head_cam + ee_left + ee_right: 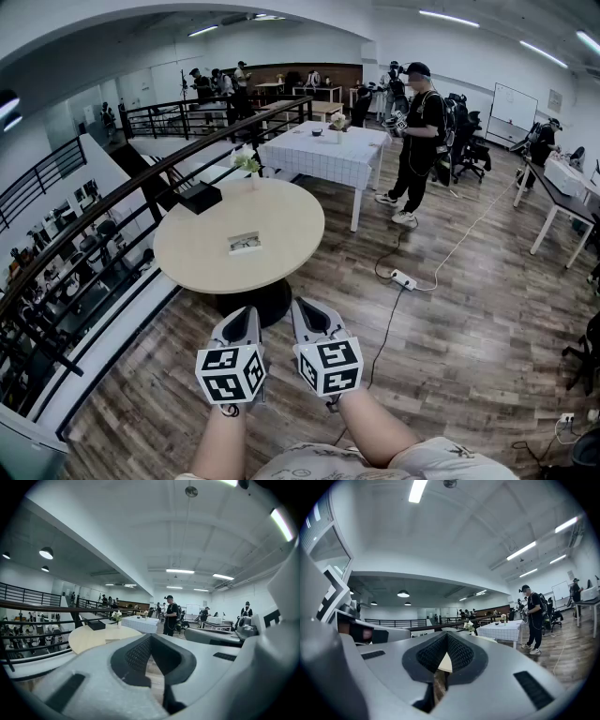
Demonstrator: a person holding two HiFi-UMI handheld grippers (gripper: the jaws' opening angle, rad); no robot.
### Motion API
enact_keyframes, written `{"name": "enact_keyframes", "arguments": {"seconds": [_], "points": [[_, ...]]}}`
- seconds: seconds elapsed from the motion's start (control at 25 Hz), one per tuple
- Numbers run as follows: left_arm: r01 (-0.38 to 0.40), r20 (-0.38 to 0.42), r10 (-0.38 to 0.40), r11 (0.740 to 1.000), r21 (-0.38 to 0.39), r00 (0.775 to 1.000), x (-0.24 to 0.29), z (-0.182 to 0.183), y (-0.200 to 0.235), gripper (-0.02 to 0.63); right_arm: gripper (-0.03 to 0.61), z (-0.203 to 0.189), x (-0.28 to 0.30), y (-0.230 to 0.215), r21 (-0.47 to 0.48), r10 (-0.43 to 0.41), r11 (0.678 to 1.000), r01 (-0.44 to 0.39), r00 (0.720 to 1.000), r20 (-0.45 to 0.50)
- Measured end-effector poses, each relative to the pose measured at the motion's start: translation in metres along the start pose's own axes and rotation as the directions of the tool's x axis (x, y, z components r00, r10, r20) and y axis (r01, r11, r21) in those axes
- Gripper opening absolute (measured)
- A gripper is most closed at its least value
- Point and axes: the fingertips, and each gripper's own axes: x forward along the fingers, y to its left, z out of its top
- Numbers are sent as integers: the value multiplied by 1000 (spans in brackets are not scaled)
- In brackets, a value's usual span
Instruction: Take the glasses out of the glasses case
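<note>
A round beige table stands ahead of me. A black box-like case lies at its far left edge, and a small flat light item lies near the middle. I cannot make out any glasses. My left gripper and right gripper hang side by side over the wooden floor, short of the table's near edge. Both are shut with nothing in them. In the left gripper view the left gripper points at the table and the black case. The right gripper hides most of the table in its own view.
A small vase of white flowers stands at the table's far edge. A black railing with a drop behind it runs along the left. Beyond are a table with a white cloth, a standing person and a power strip with its cable on the floor.
</note>
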Motion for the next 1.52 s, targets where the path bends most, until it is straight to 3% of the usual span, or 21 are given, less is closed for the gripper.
{"name": "enact_keyframes", "arguments": {"seconds": [0.56,0.92,1.2,1.52], "points": [[36,-4,-36,999,-29,999,-28,-10,55,11,14,-16,18,62,7,-39,999,39,999,6],[86,-44,-87,996,-36,995,-56,-33,92,12,15,-37,24,104,37,-119,992,119,993,-11],[96,-54,-98,995,-34,994,-57,-35,106,12,15,-41,38,114,30,-124,992,125,992,-28],[91,-72,-91,996,1,993,-21,-40,122,12,15,-54,78,100,41,-106,993,107,994,-28]]}}
